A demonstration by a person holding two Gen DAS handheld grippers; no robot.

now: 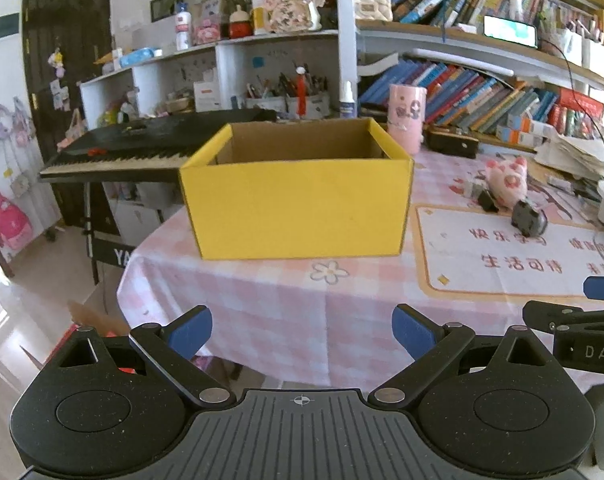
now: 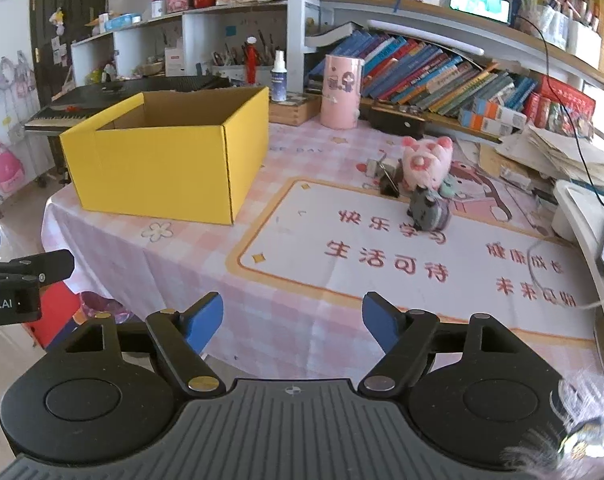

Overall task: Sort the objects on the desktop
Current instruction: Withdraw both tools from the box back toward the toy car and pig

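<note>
Left hand-held gripper point(image 1: 302, 330) and right hand-held gripper point(image 2: 293, 320): jaws apart, holding nothing, over near edge of surface point(image 2: 302, 320). Yellow box point(image 2: 169, 152) open-topped, far left. Pink plush pig point(image 2: 426, 162), grey toy point(image 2: 428, 210), binder clips point(image 2: 388, 184) clustered right of box.

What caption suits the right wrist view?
Open right tool faces pink plush pig, grey toy and yellow box on checked tablecloth.
</note>
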